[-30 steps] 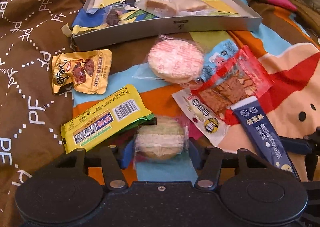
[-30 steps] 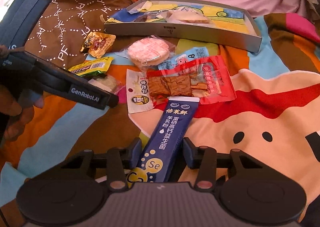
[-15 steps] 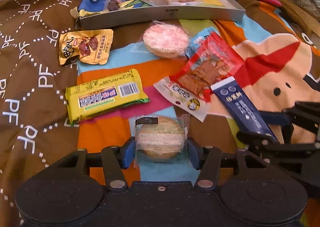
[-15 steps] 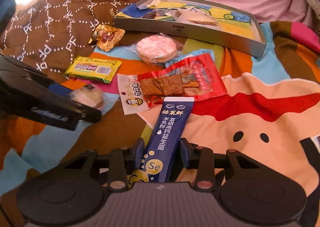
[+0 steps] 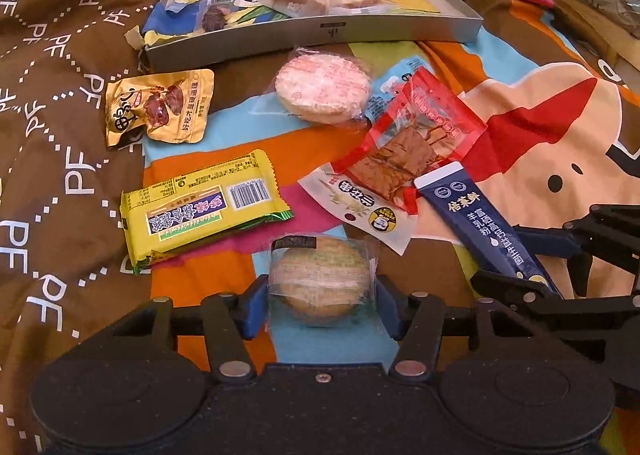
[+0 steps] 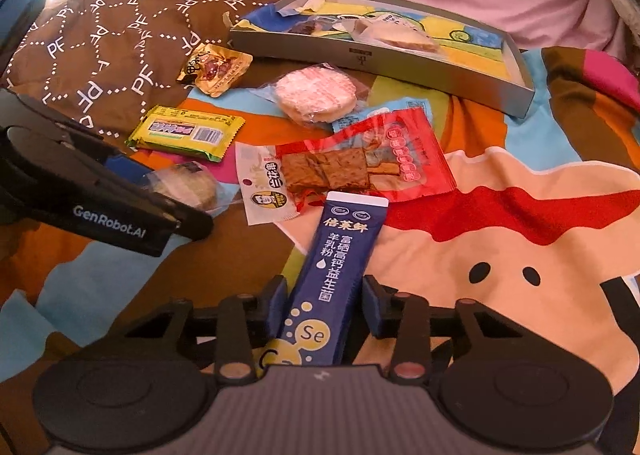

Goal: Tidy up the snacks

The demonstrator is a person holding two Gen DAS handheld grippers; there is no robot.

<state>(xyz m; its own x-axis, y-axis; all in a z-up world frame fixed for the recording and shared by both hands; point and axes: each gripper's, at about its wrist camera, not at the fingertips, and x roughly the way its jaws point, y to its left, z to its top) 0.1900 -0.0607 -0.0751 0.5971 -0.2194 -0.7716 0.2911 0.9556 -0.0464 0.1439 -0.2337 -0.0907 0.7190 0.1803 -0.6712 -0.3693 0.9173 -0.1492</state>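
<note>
Left hand-held gripper (image 5: 322,305) clamped on round cake (image 5: 320,281), right hand-held gripper (image 6: 325,309) on blue sachet (image 6: 334,275); best lifted level, clearing loose packets; then into grey tray (image 5: 320,33).

Bed blanket (image 5: 540,127), cartoon print, brown patterned at 9 o'clock. On it: grey tray (image 5: 320,35) at 12; yellow bar (image 5: 204,207), gold pouch (image 5: 160,107), pink cake (image 5: 322,89), red pack (image 5: 416,143).

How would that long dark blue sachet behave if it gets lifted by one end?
The long dark blue sachet would probably droop a little: it is a thin flat stick pack, held near its lower end by the right tool. Its glossy film looks slippery. It seems light, and being flat it should not roll.
</note>
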